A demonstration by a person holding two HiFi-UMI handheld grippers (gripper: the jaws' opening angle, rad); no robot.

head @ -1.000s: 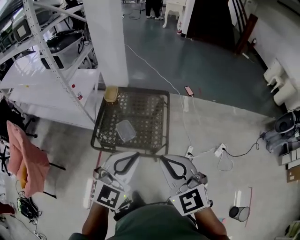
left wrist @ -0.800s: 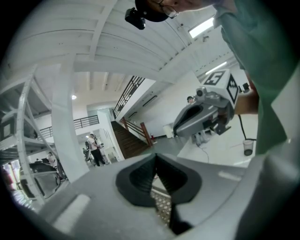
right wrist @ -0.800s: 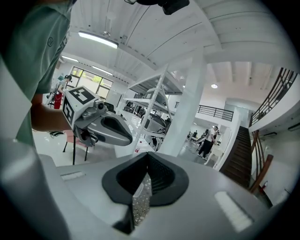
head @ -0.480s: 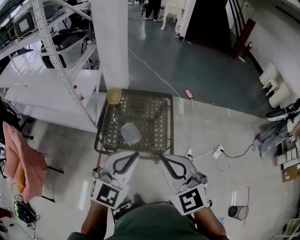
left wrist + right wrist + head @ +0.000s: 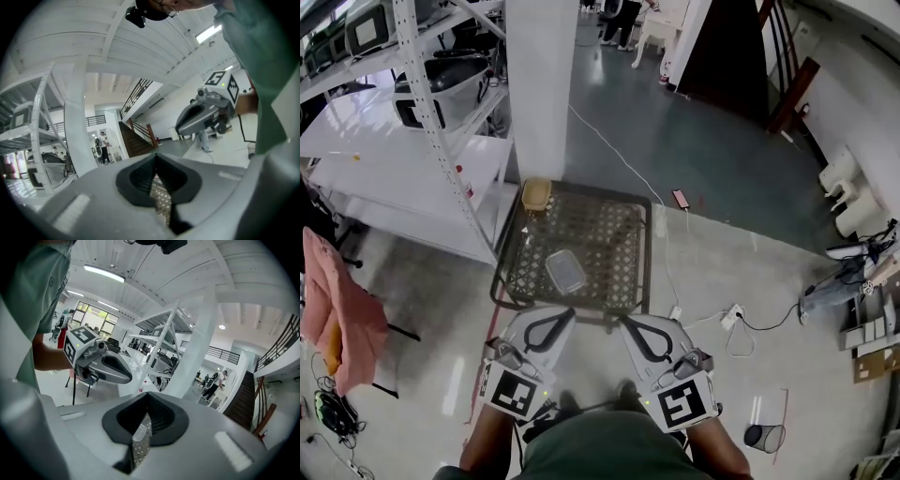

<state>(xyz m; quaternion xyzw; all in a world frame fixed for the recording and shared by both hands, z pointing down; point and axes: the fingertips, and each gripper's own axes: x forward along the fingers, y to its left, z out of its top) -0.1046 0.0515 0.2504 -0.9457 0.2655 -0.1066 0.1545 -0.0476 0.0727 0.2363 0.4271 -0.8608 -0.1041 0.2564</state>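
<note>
Mesh counter (image 5: 609, 234): shifted slightly right, now more squarely ahead of your left tool (image 5: 561, 319) and right tool (image 5: 633, 324).
Clear container (image 5: 565, 270): a little nearer the left tool's tip.
Waste bin (image 5: 759, 436): closer to the right tool's outer side.
Pink cloth (image 5: 333, 309): further out to the left.
Shoes (image 5: 626, 394): two now show behind your tools, where one did.

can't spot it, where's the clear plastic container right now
In the head view the clear plastic container lies near the middle of the black mesh table, just ahead of the left gripper, with a tan bowl at the far left corner.
</note>
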